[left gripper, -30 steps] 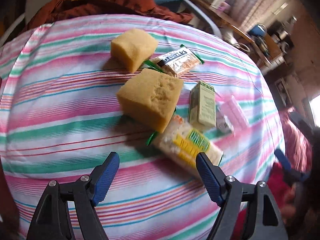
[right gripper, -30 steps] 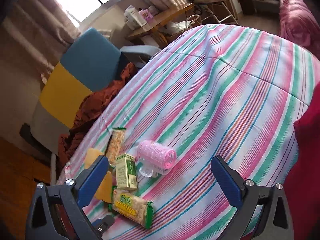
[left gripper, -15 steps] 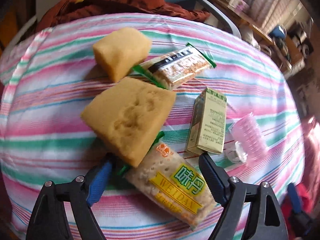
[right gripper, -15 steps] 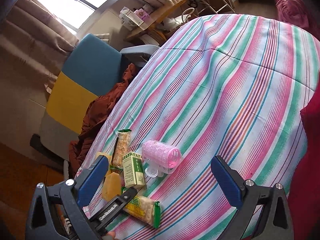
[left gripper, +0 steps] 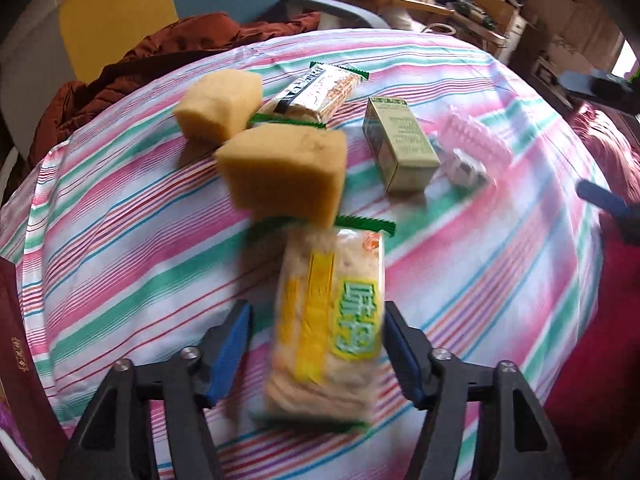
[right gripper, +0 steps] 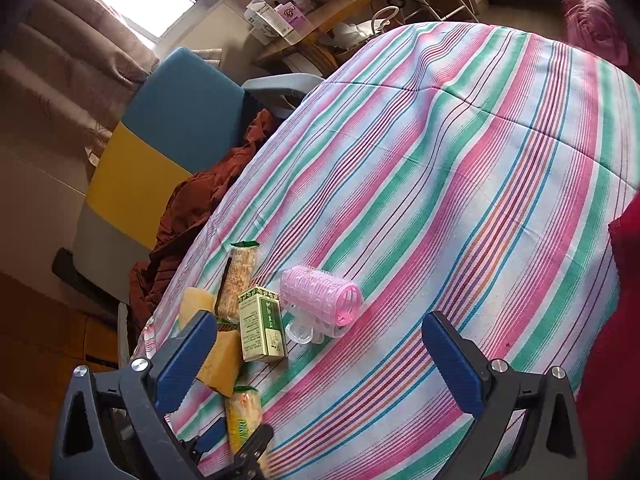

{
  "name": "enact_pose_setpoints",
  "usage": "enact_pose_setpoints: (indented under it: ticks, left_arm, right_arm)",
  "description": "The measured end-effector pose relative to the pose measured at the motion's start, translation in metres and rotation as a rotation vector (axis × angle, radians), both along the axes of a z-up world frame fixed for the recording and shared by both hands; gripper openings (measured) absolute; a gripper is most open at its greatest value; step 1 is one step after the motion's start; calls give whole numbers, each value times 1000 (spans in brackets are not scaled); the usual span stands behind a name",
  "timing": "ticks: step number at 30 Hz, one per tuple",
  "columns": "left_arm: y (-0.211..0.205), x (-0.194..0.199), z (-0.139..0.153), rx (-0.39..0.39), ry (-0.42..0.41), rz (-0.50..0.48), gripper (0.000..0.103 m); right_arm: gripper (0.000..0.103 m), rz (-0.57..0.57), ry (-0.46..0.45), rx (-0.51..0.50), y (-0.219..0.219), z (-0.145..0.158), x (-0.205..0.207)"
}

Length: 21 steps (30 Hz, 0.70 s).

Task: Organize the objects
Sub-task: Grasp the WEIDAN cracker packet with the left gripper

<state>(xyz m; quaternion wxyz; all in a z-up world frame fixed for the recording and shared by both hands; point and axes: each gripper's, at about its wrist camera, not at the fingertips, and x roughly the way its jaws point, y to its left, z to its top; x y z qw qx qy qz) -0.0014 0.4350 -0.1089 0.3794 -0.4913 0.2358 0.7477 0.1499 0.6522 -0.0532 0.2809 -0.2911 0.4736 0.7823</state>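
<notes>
**Cracker packet between the left jaws; six items on the striped cloth**

Landmark: the large yellow sponge [left gripper: 286, 172], lying near the middle of the group on the striped cloth [left gripper: 120, 248].

- Cracker packet [left gripper: 328, 320], green-edged with a yellow label: just in front of the large sponge, its far end at the sponge's near face. It lies lengthwise between the jaws of the left gripper [left gripper: 316, 344]. The jaws have just been closing around it; the right pad looks to be at the packet's edge, the left pad stands a little apart. The picture is blurred here, so a firm grip cannot be told.
- Small yellow sponge [left gripper: 218, 108]: behind the large sponge, to its left, close by it.
- Second cracker packet [left gripper: 316, 94], dark stripe on the wrapper: behind the large sponge, beside the small one, its near end touching or just short of the large sponge.
- Green carton [left gripper: 400, 148]: lying flat to the right of the large sponge, apart from it.
- Pink hair roller [left gripper: 476, 148] with a clear clip: beyond the carton, farther right of the sponge.
- Right gripper [right gripper: 320, 356]: jaws spread wide, nothing between them, held above the cloth on the roller's side of the group.
- Rust-brown garment [left gripper: 160, 52]: off the cloth's far edge, behind the sponges, on a blue and yellow chair [right gripper: 160, 136].
</notes>
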Motion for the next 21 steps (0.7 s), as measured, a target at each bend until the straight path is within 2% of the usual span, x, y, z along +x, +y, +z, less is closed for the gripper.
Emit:
enact_pose_setpoints:
  ticks: [2,6,12,15,19,21]
  left_arm:
    - [-11,1,1,14,11,-9,54]
    - [-16,2,1,36,27,-35,52]
    - [-39,8,1,72,17,-58,49]
    - [-47,2,-1,94,11,-74,49]
    - [-53,4,-1,126,15,-81,49]
    - [-52,2,-1,133,10,-80,49]
  right_arm:
    - [103,-2,-17,-1,0,-1,-1]
    - [103,11,-61,8,-3,-4,-7]
    - [103,130,-175,48,-18,-10,-32]
    - [103,254,-280,101,-31,-12,-53]
    - [103,473,-435,280,-47,1,-89]
    - [103,629,-577,407,-57,-3,-110]
